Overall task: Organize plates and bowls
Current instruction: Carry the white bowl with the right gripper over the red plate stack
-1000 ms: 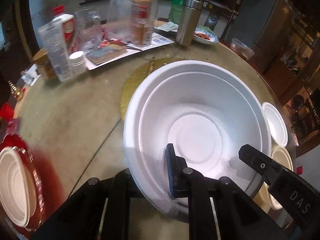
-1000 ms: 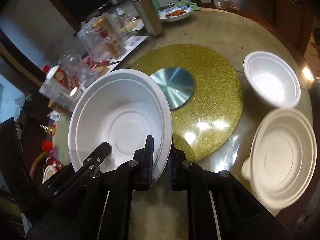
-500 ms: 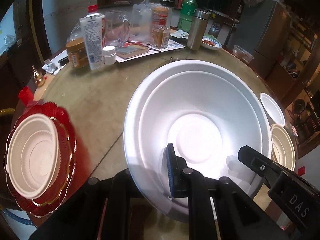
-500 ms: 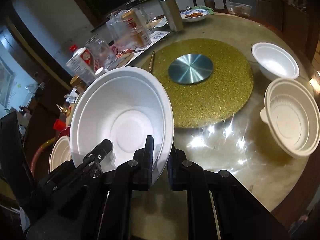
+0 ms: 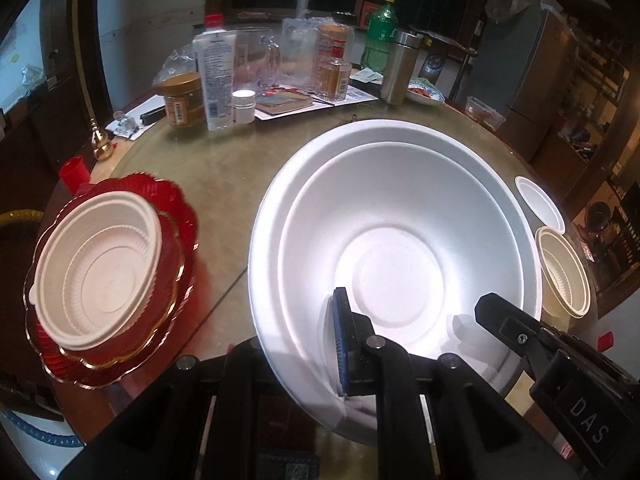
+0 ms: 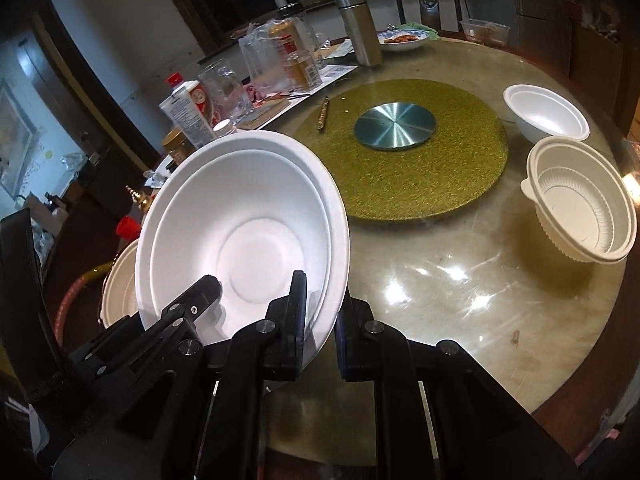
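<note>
Bowl (image 5: 394, 240) pinched between both tongs.

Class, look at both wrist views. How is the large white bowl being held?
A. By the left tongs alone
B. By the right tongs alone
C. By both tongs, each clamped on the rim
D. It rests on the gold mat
C: the left tongs and the right tongs each pinch the rim of the large white bowl.
</note>
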`<state>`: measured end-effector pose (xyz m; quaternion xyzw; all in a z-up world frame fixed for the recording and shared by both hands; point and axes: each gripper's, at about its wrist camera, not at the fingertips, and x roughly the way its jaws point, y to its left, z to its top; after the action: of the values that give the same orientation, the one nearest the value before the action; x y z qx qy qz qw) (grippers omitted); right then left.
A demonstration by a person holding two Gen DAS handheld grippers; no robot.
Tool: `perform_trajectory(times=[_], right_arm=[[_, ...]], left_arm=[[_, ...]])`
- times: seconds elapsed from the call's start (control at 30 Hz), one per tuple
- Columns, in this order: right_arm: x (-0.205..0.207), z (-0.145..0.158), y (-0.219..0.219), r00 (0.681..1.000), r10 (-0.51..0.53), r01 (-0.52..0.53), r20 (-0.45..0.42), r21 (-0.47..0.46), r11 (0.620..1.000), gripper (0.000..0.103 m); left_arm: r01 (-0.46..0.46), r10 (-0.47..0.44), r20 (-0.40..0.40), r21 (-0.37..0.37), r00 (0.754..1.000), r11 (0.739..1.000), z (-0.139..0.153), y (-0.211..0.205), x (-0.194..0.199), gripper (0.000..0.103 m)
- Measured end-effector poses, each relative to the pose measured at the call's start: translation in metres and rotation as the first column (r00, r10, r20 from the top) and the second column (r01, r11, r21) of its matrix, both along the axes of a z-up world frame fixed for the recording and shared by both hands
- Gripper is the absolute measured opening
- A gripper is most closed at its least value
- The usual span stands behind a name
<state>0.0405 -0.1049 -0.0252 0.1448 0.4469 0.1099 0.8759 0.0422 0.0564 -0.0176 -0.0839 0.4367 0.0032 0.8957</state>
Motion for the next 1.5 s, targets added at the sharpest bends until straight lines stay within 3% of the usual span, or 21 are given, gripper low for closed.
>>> perform_trajectory(times=[0.8,1.5], right_arm=[[-0.021,-0.002,0.034,0.996,0.077,-0.076,0.035,-0.012,0.997,0.012],[-0.025,0.018,0.103,0.967,0.237,-0.235,0.097,-0.028,0.972,0.012]], left_arm=[[-0.053,0.053,0.025,-0.002,0.998,0.999,-0.004,0.03,-0.032,0.013],[-0.213,0.214,0.082,-0.016,0.973,0.977,0.013,0.095,-0.063,0.014]])
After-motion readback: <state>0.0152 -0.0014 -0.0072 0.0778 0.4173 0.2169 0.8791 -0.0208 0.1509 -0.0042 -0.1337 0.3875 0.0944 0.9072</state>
